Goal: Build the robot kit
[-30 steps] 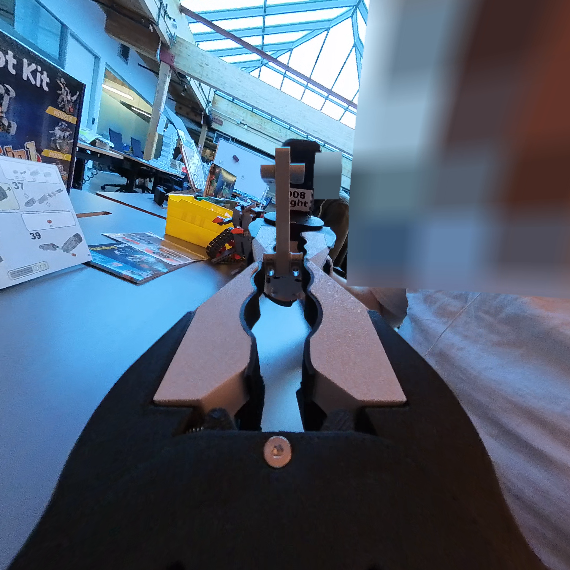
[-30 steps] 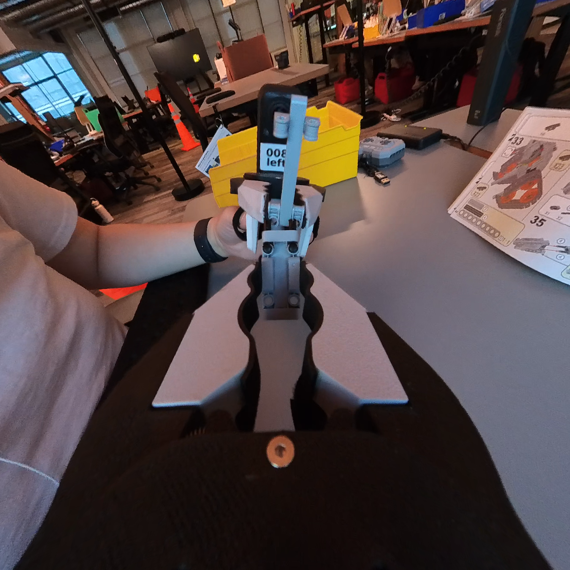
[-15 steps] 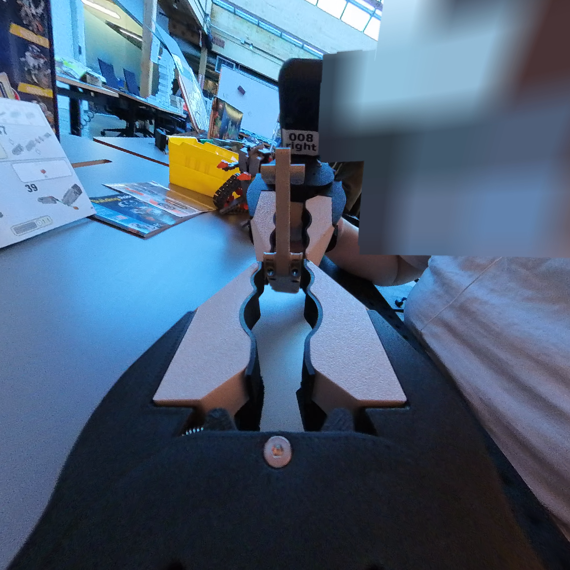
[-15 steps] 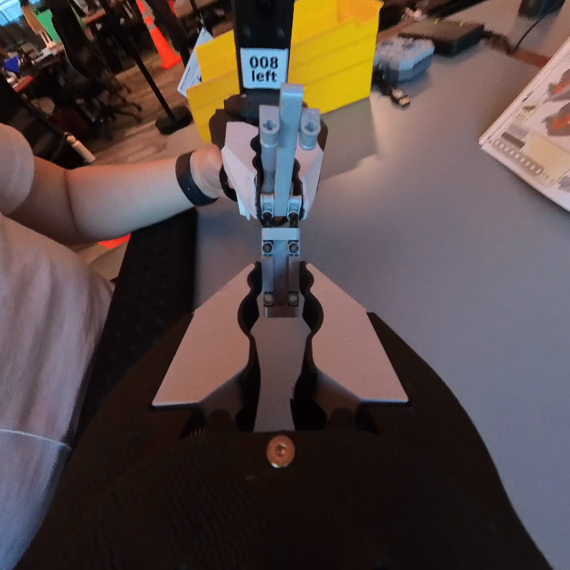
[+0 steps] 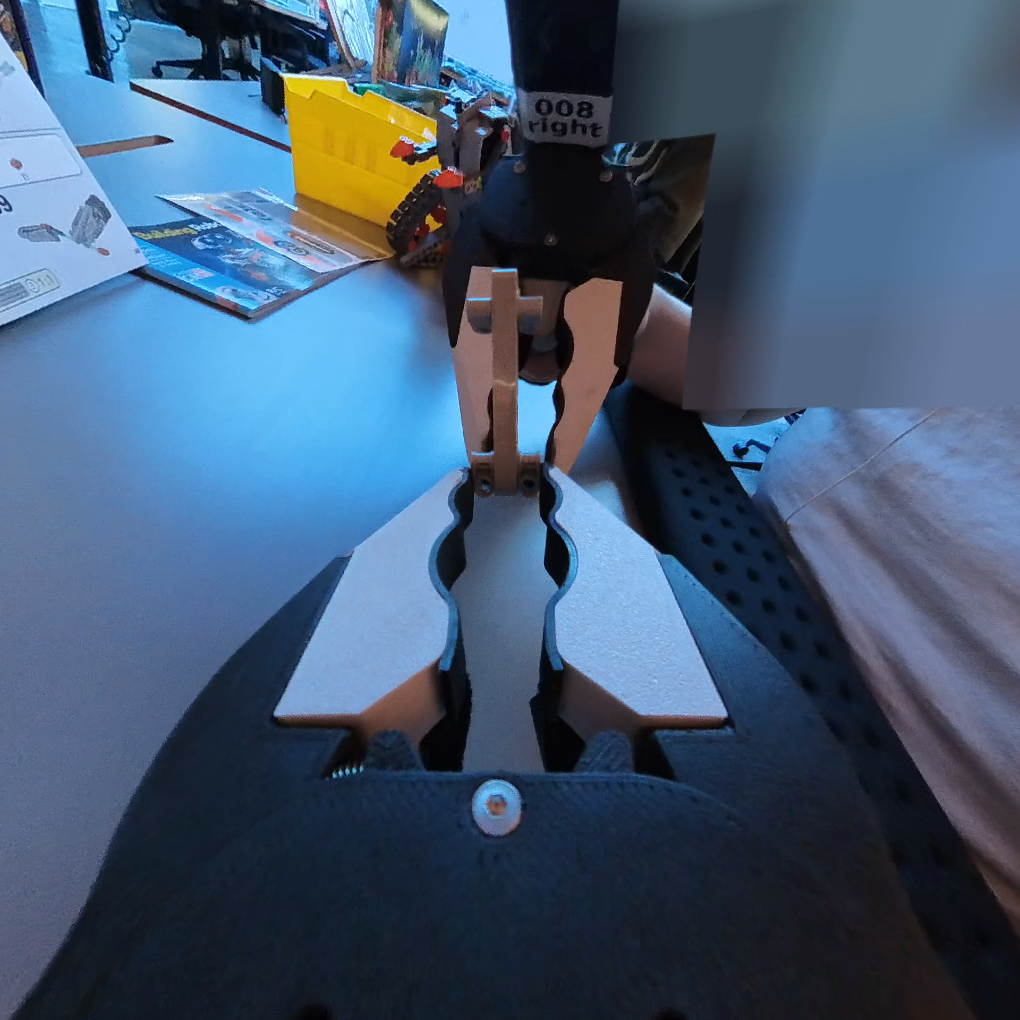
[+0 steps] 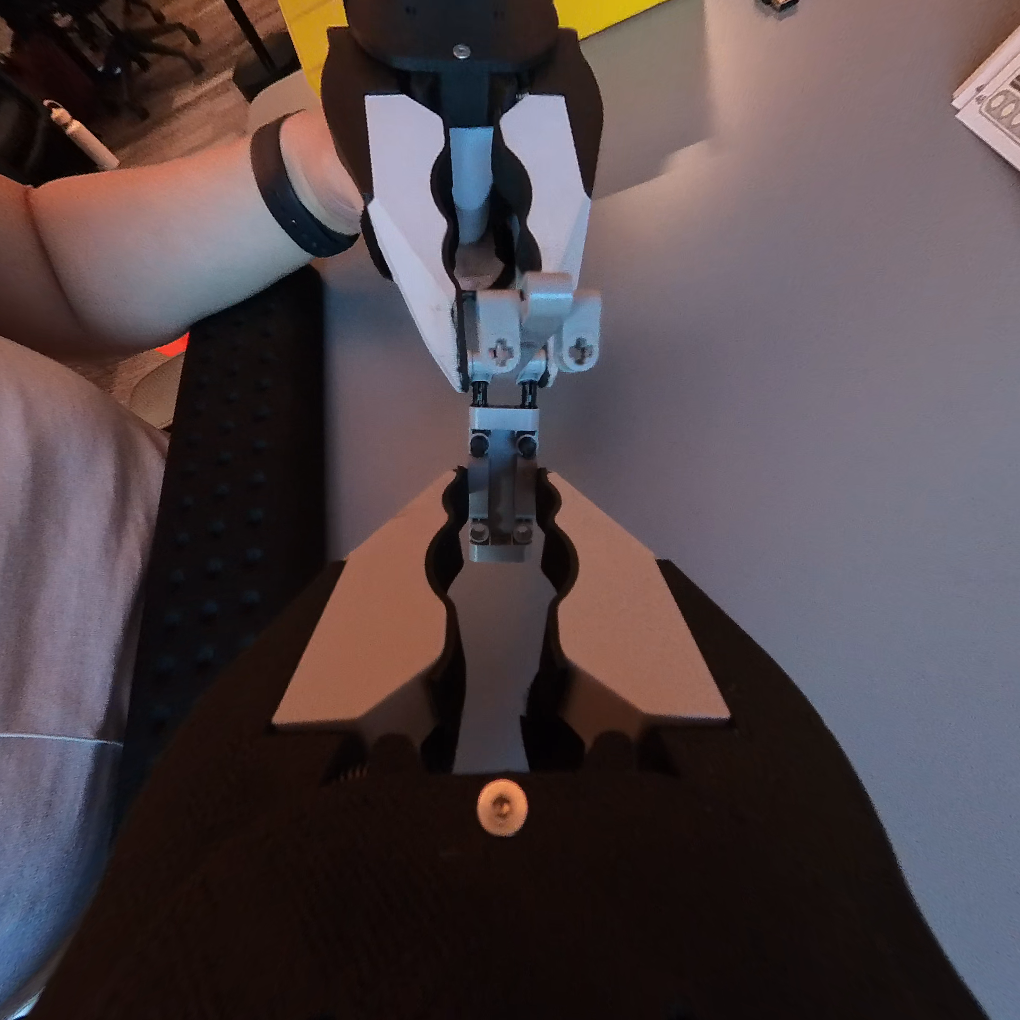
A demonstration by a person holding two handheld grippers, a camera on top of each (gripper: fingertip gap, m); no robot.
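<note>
1. The left tool (image 5: 505,474) is closed on the base of a grey building-brick assembly (image 5: 503,386), a long beam with a short cross-piece at its far end. Its two fingers pinch the base right at their tips.
2. The right tool (image 6: 499,480) is closed on a shorter grey brick piece (image 6: 501,497) with black pins at its corners, held between its fingertips and reaching a little past them.
3. The two tools face each other tip to tip above the grey desk (image 5: 193,441). In the right wrist view, two black pins stick out of the left tool's assembly towards the short piece. They end just at its near edge; whether they touch it is unclear.
4. Each tool carries a white sticker with printed characters on its black handle (image 5: 564,116).
5. On the desk lie a yellow bin (image 5: 342,160), a dark tracked brick model (image 5: 436,210) beside it, a printed leaflet (image 5: 243,248) and an open instruction booklet (image 5: 49,215) with numbered steps.
6. A person's forearm with a black wristband (image 6: 292,193) holds the left tool.
</note>
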